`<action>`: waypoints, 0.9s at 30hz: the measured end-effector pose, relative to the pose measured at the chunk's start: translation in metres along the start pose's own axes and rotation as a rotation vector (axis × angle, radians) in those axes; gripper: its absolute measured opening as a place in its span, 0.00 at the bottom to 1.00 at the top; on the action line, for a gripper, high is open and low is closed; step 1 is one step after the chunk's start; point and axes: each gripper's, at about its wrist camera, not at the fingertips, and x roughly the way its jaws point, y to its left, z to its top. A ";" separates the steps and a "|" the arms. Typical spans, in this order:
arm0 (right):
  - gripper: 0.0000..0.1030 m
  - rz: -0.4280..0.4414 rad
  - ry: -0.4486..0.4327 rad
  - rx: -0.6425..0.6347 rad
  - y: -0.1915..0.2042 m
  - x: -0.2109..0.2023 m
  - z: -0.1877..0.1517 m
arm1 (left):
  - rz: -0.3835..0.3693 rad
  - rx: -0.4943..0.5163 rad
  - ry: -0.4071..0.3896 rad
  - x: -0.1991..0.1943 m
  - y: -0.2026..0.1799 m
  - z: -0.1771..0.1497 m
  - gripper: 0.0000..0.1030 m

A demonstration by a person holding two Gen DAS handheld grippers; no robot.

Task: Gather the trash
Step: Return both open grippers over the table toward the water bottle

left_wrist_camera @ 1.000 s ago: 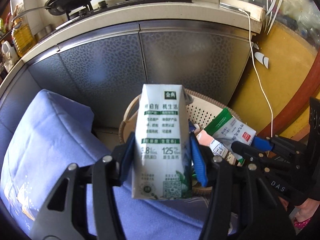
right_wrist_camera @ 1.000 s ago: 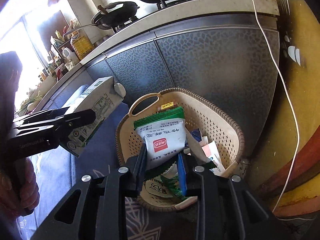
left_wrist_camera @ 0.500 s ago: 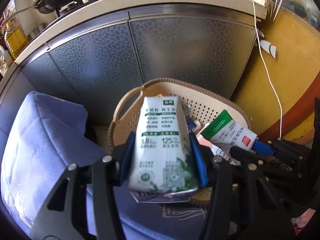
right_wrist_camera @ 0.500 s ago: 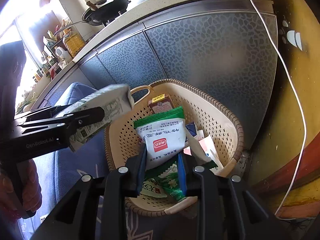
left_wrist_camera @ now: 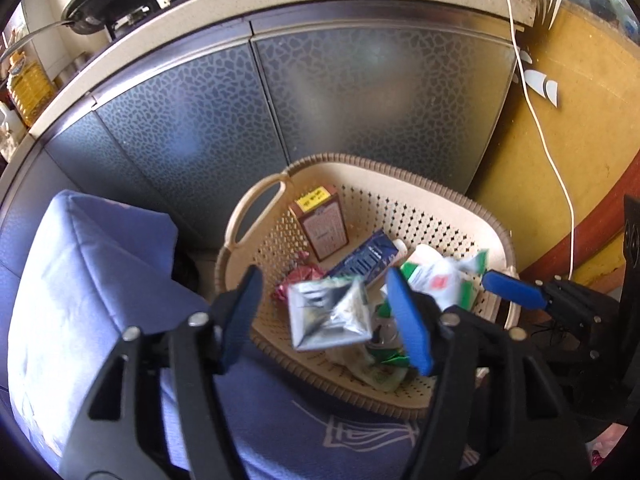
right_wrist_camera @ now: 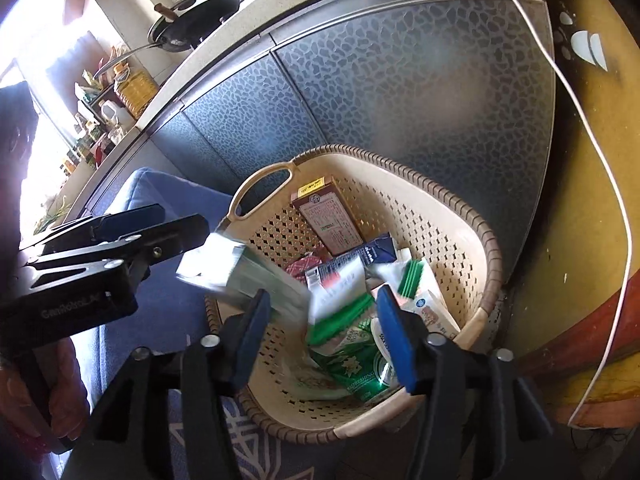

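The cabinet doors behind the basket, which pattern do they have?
Grey-blue pebble or crackle pattern, clearest in the right wrist view.

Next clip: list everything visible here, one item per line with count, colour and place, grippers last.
basket: 1, beige, on the floor by the cabinet
milk carton: 1, white and green, blurred, above the basket, free of both grippers
snack packet: 1, white and green, blurred, above the basket
brown box: 1, in the basket
blue box: 1, in the basket
green can: 1, basket bottom
cushion: 1, blue, beside the basket
cable: 1, white, on the yellow wall
pan: 1, black, on the counter
left gripper: open
right gripper: open
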 end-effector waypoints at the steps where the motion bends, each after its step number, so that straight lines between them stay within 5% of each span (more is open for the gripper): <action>1: 0.57 0.001 -0.004 -0.001 0.001 -0.001 0.000 | 0.000 0.002 -0.008 -0.002 0.000 0.001 0.63; 14: 0.57 0.044 -0.099 -0.058 0.037 -0.052 0.010 | 0.054 -0.085 -0.109 -0.071 0.039 -0.023 0.63; 27: 0.57 0.203 -0.059 -0.244 0.165 -0.059 -0.014 | 0.263 -0.302 -0.165 -0.171 0.148 -0.133 0.63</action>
